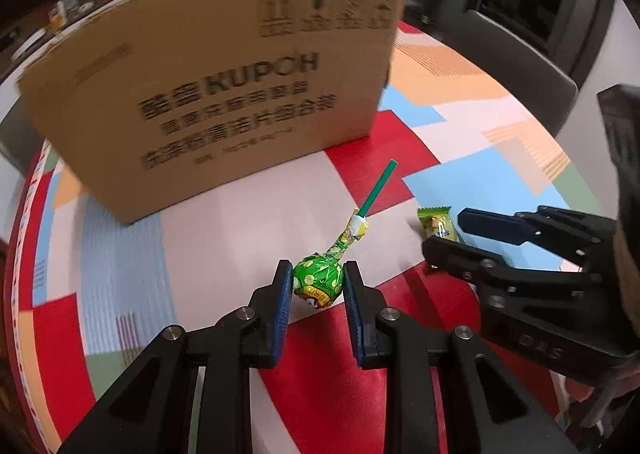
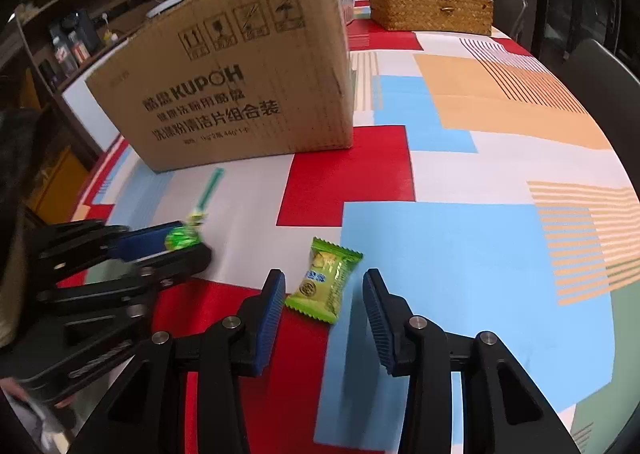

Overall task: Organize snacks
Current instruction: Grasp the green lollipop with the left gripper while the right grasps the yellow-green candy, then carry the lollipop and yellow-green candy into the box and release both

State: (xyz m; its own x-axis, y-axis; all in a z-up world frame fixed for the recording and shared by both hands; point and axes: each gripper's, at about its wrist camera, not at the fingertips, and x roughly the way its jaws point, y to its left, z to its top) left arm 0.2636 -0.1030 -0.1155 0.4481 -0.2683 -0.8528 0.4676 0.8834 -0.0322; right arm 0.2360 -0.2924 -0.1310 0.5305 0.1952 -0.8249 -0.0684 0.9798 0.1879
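Observation:
A green-wrapped lollipop (image 1: pixel 318 282) with a green stick lies on the patterned tablecloth. My left gripper (image 1: pixel 317 280) has a finger on each side of its head, pads touching the wrapper. It also shows in the right wrist view (image 2: pixel 182 236), held between the left fingers. A green snack packet (image 2: pixel 326 280) lies flat on the table. My right gripper (image 2: pixel 325 304) is open around it, with gaps on both sides. In the left wrist view the packet (image 1: pixel 438 223) lies between the right gripper's fingers (image 1: pixel 448 232).
A large cardboard box (image 1: pixel 224 94) stands on the table just beyond the snacks; it also shows in the right wrist view (image 2: pixel 240 74). A woven wicker basket (image 2: pixel 430 8) sits at the far end. Chairs stand along the right edge.

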